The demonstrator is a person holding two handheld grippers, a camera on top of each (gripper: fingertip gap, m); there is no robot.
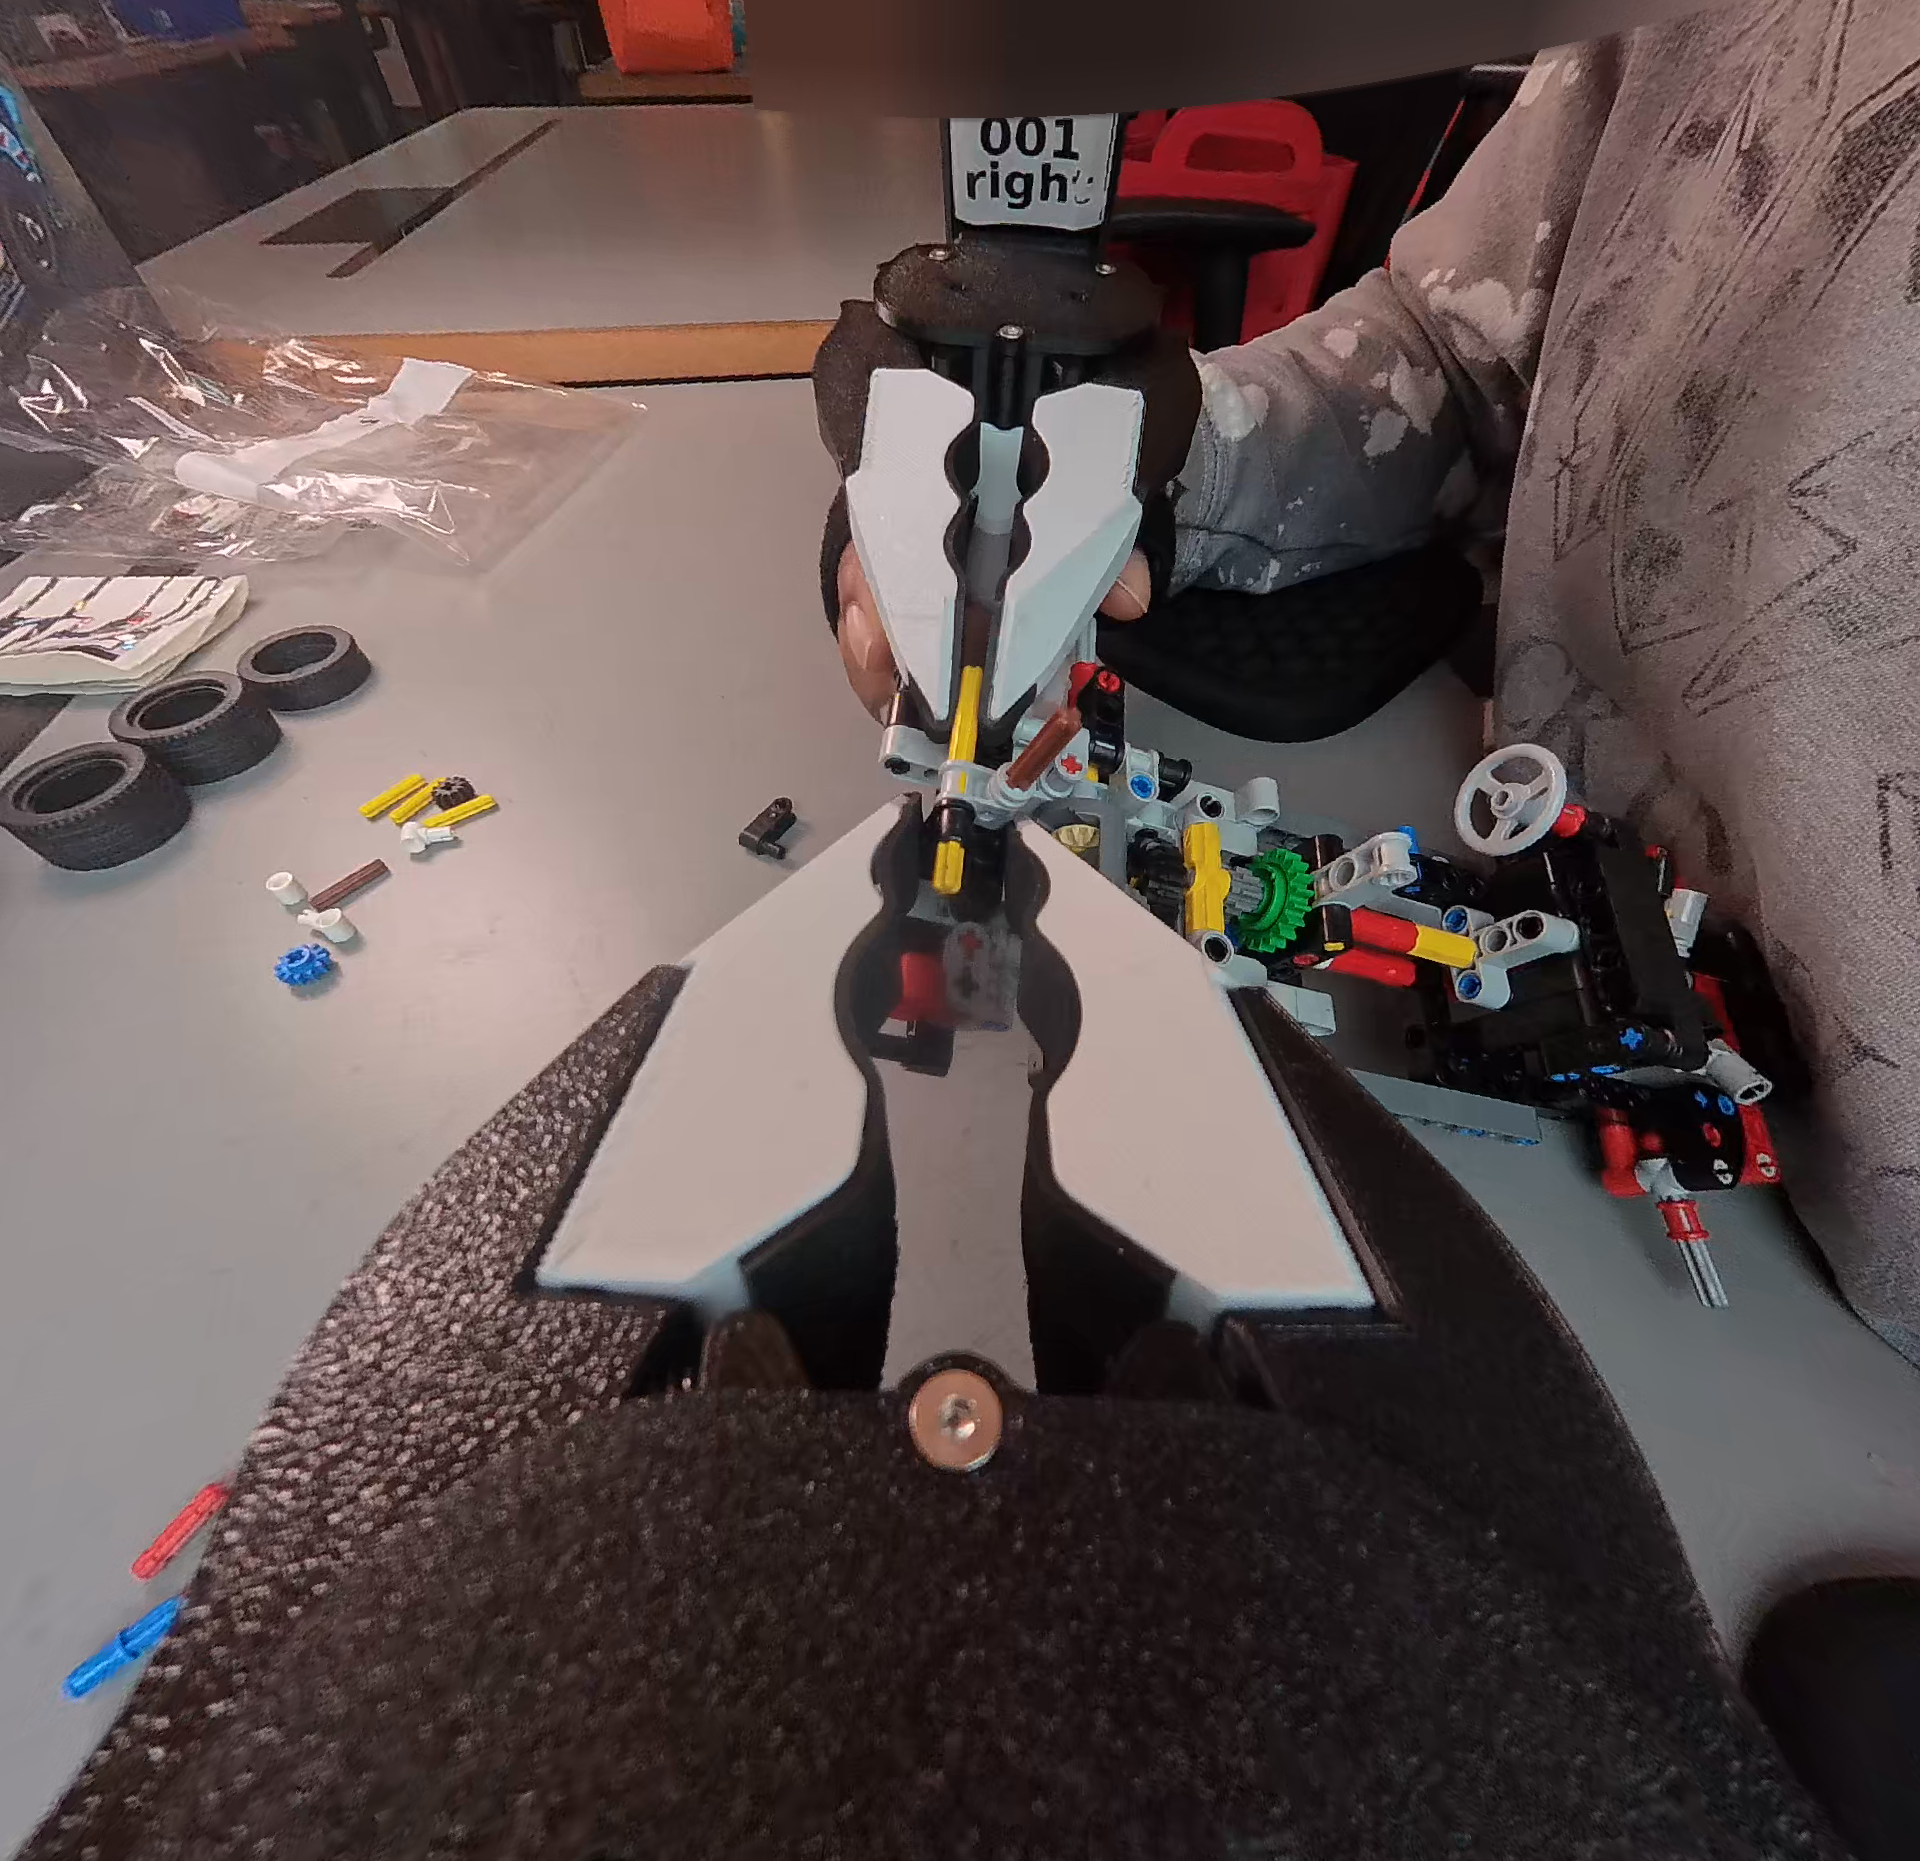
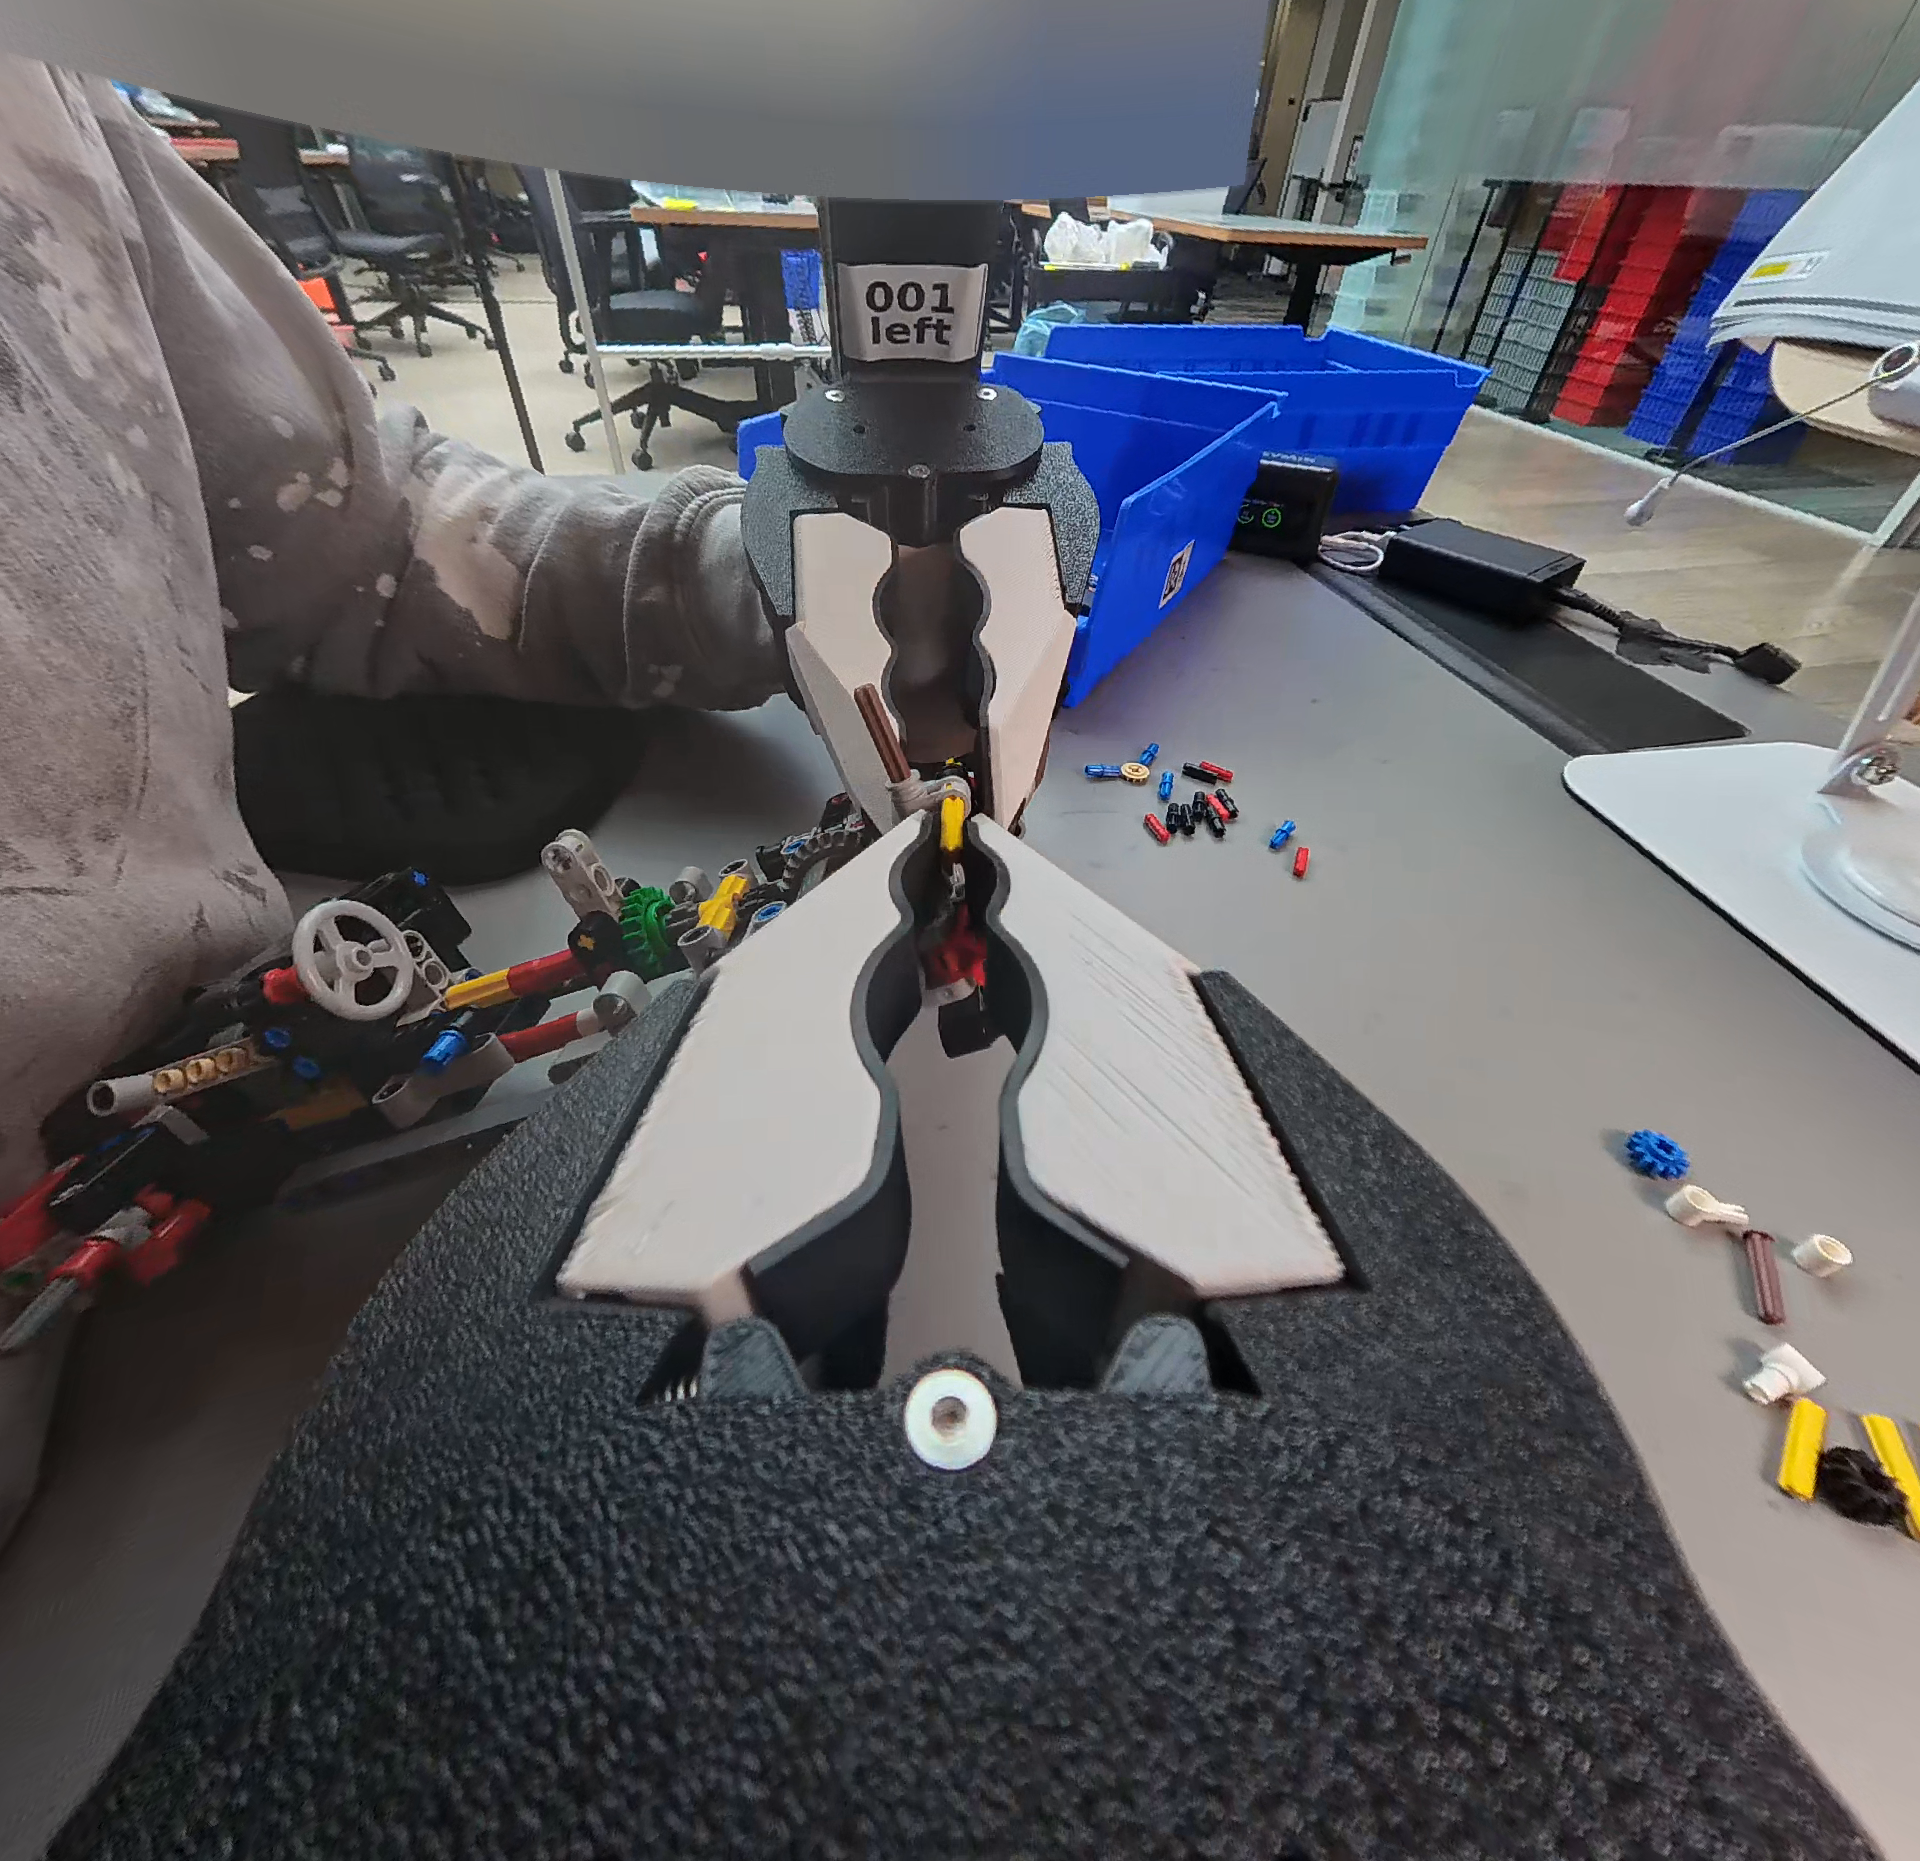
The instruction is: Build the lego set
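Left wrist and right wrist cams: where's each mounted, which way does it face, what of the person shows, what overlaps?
Left wrist view: sits on the left gripper, looks along its fingers across the grey table at the opposing right gripper; a hand and patterned sleeve show behind it.
Right wrist view: sits on the right gripper, faces back at the left gripper; the sleeve shows on the left.
Shared: both grippers tip to tip at the yellow axle, the lego chassis, the blue gear.
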